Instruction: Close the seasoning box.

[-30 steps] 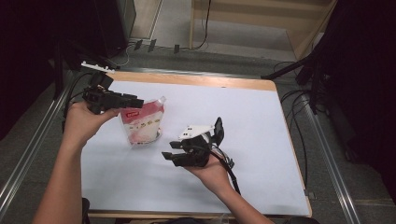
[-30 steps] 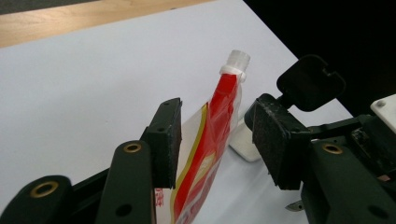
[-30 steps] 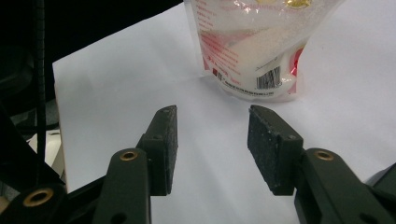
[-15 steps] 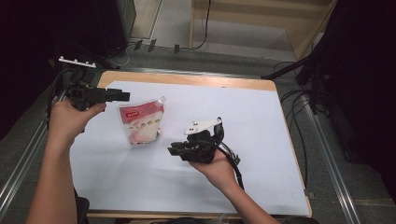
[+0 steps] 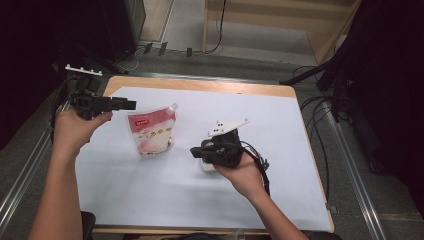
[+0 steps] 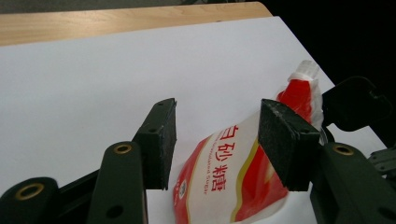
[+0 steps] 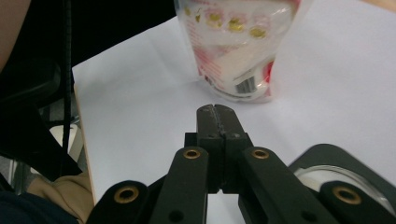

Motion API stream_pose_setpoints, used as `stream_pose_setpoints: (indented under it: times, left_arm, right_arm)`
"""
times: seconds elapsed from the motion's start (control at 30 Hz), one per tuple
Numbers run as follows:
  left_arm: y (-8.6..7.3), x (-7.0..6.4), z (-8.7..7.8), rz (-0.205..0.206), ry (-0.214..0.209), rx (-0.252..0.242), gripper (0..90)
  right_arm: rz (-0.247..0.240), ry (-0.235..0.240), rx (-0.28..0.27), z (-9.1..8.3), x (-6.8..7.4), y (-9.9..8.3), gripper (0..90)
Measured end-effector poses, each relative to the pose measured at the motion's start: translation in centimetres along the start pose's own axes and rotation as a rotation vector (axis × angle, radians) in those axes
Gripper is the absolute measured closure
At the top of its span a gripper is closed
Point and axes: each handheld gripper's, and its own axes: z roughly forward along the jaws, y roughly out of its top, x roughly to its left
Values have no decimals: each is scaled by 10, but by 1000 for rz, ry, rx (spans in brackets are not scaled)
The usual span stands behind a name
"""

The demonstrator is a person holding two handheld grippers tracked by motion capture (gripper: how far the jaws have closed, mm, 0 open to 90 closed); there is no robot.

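White sheeting covers the wooden table (image 5: 200,85), leaving bare wood along its far edge. On that sheet lies the sugar pouch (image 5: 151,131), red and white with a clear bottom, the landmark for everything else. Just left of the pouch, the left gripper (image 5: 131,105) is held above the table's left edge with its jaws spread apart, empty, aimed at the pouch. Right of the pouch, near but not touching, the right gripper (image 5: 194,151) has its jaws pressed together on nothing.
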Motion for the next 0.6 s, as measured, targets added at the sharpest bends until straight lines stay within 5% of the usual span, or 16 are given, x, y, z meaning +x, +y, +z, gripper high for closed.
stream_pose_setpoints:
  times: [0.6]
  left_arm:
    - [-12,24,18,-20,14,30,477]
  right_arm:
    - [49,-94,-60,-52,-31,5,900]
